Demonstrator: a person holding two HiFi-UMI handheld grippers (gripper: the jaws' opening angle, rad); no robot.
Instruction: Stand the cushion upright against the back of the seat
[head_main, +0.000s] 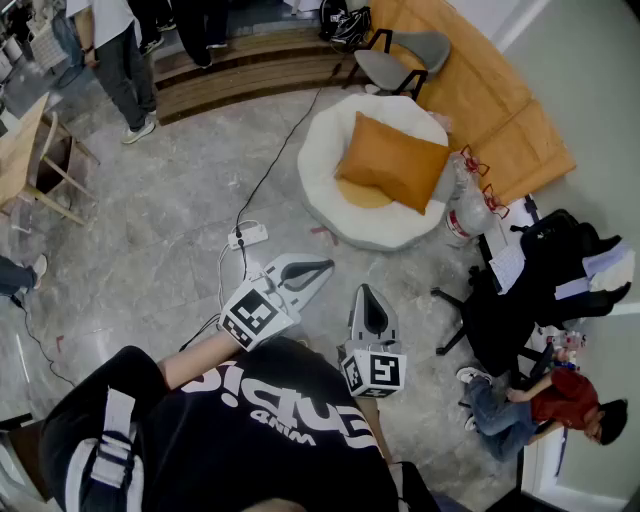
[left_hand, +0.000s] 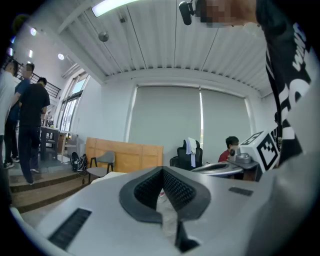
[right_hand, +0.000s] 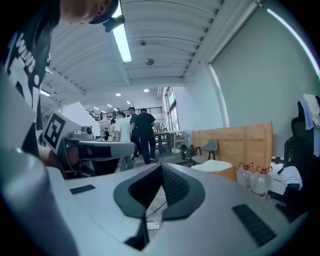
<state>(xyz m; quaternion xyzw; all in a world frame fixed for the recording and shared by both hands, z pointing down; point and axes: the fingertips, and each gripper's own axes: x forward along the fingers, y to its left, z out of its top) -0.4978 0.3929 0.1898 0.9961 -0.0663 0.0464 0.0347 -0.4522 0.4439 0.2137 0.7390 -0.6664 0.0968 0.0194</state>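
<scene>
An orange cushion (head_main: 395, 160) rests on a round white seat (head_main: 330, 190) a few steps ahead on the stone floor; its broad face tilts up toward me, over the seat's right half. My left gripper (head_main: 322, 268) and right gripper (head_main: 368, 293) hover side by side well short of the seat, both shut and empty. In the left gripper view, the left gripper (left_hand: 162, 173) shows its dark pads meeting. The right gripper (right_hand: 161, 170) is likewise closed in the right gripper view, where the white seat (right_hand: 212, 165) and a strip of the orange cushion (right_hand: 227, 173) appear far off.
A power strip (head_main: 247, 236) with cables lies on the floor between me and the seat. Plastic bottles (head_main: 465, 205) stand by the seat's right side. A grey chair (head_main: 405, 55) and wooden panels (head_main: 490, 100) stand behind. A black office chair (head_main: 505, 300) and a seated person (head_main: 545, 400) are at right; people stand far left (head_main: 120, 50).
</scene>
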